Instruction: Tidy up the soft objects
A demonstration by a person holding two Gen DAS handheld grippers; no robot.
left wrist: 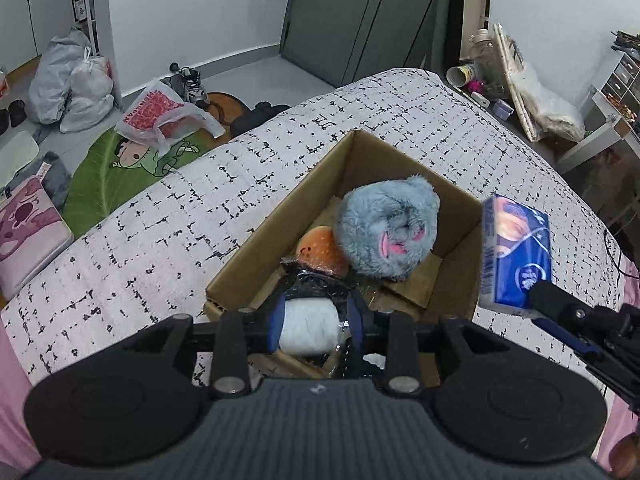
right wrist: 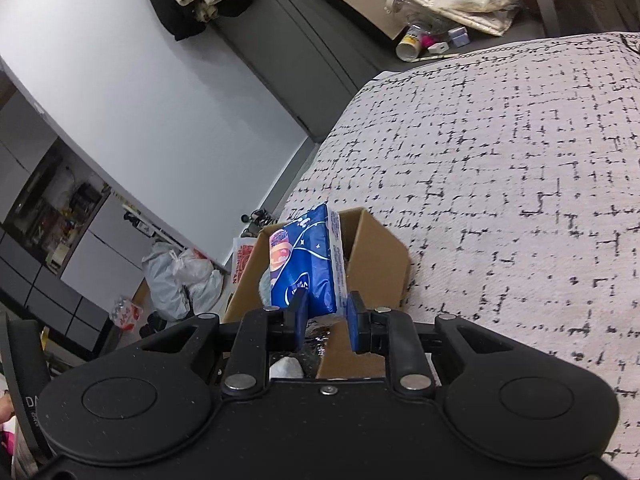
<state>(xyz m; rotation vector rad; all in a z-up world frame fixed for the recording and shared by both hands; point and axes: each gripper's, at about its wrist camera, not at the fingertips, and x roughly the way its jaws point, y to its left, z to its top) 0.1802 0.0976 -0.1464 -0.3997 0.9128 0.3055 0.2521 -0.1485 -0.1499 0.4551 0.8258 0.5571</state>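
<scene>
A: Looking at the right gripper [right wrist: 326,320], I see its blue fingers clamped on a blue plastic pack of paper tissues [right wrist: 304,264]. It has a white round logo, but I cannot read the word on it.

B: Where is the pack?

A: In the air, at the right wall of the open brown cardboard box [left wrist: 400,160], which stands on the white bed cover with black marks [left wrist: 160,240].

B: And the left gripper [left wrist: 316,316]?

A: A white roll in clear plastic wrap [left wrist: 308,328] sits between its fingers, low at the near end of the box. Whether they press on it, I cannot tell.

B: Is there room inside?

A: A grey fluffy plush toy [left wrist: 386,228] and an orange spotted soft toy [left wrist: 318,250] fill the middle. Bare cardboard shows at the right wall and in the far corner.

B: Any other writing?

A: Red letters on a white plastic bag [left wrist: 160,114] on the floor, too distorted to read.
</scene>
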